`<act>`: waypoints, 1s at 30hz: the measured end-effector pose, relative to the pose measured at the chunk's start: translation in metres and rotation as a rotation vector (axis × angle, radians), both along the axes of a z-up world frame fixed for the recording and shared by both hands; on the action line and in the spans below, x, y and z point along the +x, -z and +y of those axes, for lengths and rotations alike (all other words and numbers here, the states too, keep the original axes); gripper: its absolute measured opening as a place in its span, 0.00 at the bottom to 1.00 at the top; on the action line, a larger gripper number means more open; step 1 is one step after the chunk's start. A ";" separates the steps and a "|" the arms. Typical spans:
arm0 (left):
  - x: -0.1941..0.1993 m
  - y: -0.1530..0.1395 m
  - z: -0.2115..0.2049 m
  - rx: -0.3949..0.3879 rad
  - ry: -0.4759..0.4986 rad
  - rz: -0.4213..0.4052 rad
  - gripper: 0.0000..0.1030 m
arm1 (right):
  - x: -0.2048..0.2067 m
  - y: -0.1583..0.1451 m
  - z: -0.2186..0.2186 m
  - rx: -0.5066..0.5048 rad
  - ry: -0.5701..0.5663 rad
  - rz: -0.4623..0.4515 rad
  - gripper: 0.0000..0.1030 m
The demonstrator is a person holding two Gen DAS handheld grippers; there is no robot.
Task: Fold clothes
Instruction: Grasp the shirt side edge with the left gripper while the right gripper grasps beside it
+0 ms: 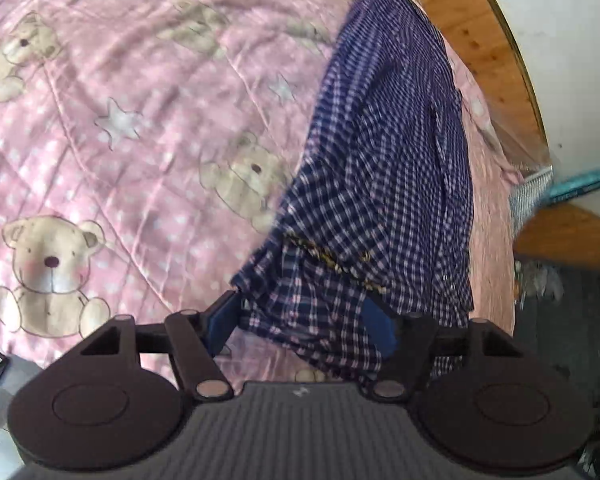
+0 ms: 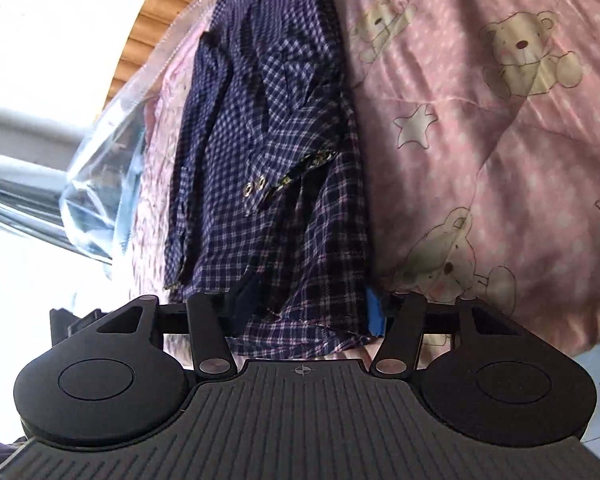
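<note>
A navy and white checked shirt (image 1: 388, 160) stretches lengthwise along the pink bear-print bedcover (image 1: 140, 120), near the bed's wooden edge. In the left wrist view its near end is bunched between the blue pads (image 1: 220, 320) of my left gripper (image 1: 300, 324), which is shut on the cloth and holds it raised. From the right wrist camera the same shirt (image 2: 268, 140) shows a cuff with metal snaps turned up. Its hem fills the gap of my right gripper (image 2: 306, 316), also shut on it, and fabric hides one finger.
A wooden bed frame (image 1: 472, 40) runs beside the shirt. A clear plastic bag (image 2: 100, 168) lies at the bed's edge. A teal book (image 1: 584, 184) and dark floor (image 1: 560, 340) lie beyond. The bedcover (image 2: 480, 140) spreads wide on the other side.
</note>
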State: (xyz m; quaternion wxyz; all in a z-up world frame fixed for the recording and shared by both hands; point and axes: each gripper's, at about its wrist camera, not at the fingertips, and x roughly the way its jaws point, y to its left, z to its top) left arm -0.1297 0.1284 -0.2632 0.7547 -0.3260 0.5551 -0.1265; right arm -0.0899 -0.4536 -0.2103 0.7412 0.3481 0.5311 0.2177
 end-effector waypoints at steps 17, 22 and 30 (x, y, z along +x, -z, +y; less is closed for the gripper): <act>0.025 0.021 -0.016 -0.065 0.046 0.123 0.12 | 0.015 -0.002 0.010 -0.066 -0.076 0.056 0.15; 0.046 -0.021 -0.021 -0.196 0.050 0.058 0.04 | 0.050 -0.039 0.005 -0.005 -0.134 0.059 0.02; 0.229 -0.096 -0.045 -0.309 -0.103 -0.163 0.04 | 0.246 -0.090 -0.006 0.181 0.040 -0.049 0.02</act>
